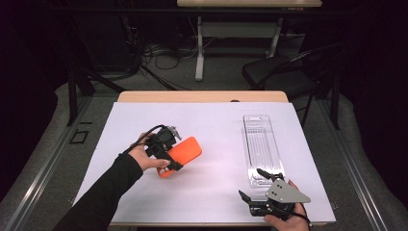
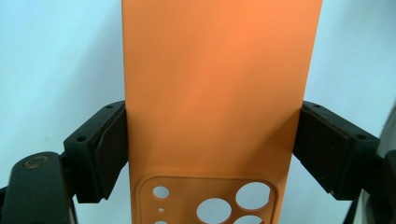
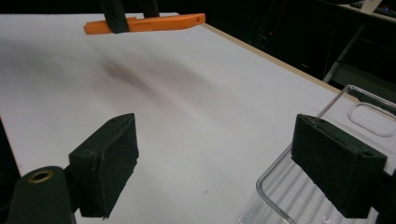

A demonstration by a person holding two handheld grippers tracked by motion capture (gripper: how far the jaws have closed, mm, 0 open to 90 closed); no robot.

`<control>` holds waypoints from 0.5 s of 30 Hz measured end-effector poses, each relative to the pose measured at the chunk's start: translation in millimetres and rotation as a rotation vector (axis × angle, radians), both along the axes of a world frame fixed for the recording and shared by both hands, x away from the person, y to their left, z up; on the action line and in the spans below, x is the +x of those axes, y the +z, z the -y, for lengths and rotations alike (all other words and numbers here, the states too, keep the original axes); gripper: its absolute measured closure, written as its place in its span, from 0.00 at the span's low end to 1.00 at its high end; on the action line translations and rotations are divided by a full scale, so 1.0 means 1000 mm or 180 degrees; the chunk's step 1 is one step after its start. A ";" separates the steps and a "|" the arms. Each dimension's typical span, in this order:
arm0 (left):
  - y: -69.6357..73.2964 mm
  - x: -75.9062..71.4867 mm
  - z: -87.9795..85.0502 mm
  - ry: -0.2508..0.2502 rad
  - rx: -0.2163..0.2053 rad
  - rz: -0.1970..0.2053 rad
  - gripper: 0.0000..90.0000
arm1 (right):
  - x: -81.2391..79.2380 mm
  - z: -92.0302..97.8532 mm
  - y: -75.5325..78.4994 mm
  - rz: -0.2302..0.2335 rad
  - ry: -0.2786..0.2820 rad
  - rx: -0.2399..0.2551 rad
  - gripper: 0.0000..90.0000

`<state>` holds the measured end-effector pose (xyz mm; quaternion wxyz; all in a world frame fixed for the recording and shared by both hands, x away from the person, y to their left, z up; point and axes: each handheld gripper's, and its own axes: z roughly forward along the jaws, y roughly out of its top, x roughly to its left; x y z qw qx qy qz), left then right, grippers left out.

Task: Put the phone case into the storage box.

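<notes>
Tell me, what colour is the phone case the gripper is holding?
The phone case is orange, plain with no pattern. It shows best in the left gripper view.

Orange phone case [image 1: 183, 153] aloft, gripped; clear, seemingly empty tray [image 1: 262, 149] rightward.

One orange phone case [image 1: 184, 151], one clear tray [image 1: 262, 144], two grippers.

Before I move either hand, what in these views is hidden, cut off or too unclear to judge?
- Orange phone case: left gripper view's edges crop both ends.
- Same case, high view: the left tool covers its near end.
- Clear plastic tray: right gripper view's frame crops it; contents unclear through glare.
- Right tool, high view: its grey plate hides the body.
</notes>
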<state>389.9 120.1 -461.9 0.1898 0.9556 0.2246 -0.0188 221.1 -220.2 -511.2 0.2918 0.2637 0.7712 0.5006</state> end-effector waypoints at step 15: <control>0.019 0.002 0.029 -0.0250 0.0248 -0.0055 0.18 | 0.022 -0.032 0.023 0.0317 0.0253 -0.0873 0.17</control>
